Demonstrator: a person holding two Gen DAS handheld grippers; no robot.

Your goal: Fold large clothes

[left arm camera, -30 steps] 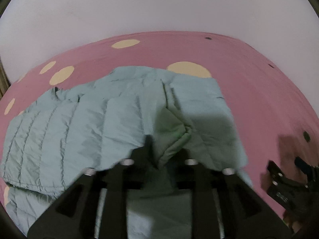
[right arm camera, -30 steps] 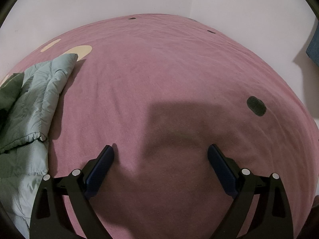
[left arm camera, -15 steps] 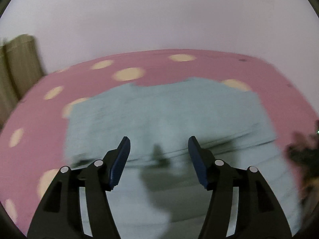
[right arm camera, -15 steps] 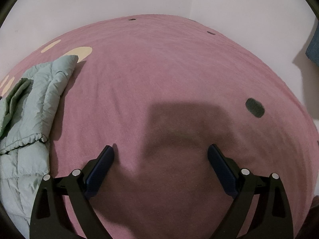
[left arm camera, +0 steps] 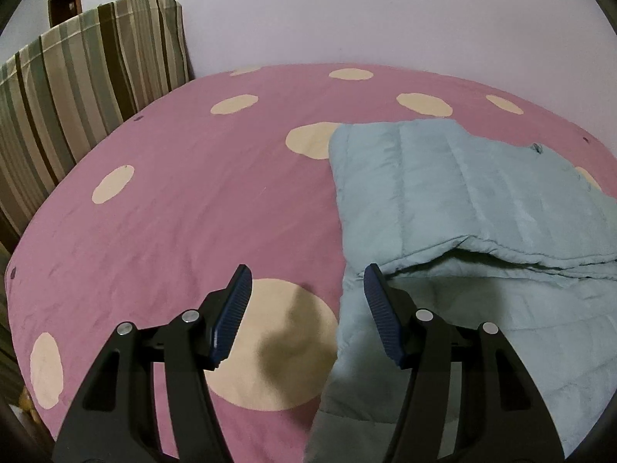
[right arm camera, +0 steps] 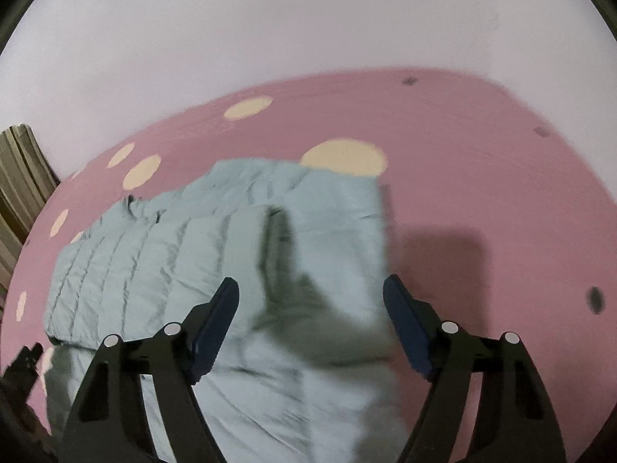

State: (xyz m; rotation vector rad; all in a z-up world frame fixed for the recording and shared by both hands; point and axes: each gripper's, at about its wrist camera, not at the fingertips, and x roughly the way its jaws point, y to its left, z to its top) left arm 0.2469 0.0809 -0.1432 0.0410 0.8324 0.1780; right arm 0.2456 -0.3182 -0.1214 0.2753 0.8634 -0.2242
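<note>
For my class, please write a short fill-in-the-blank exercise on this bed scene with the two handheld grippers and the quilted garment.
1. The quilted jacket lying on the bedspread is light ____ in colour.
2. The pink bedspread is patterned with cream ____.
3. Nothing is between the fingers of the left gripper or the right gripper; both are ____.
4. In the left wrist view, the striped cushion stands at the ____ edge of the picture.

Missing words: blue; dots; open; left

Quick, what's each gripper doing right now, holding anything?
Left gripper: open, holding nothing, beside the edge of the pale green quilted jacket.
Right gripper: open, empty, jaws just closing partway above the jacket.
</note>
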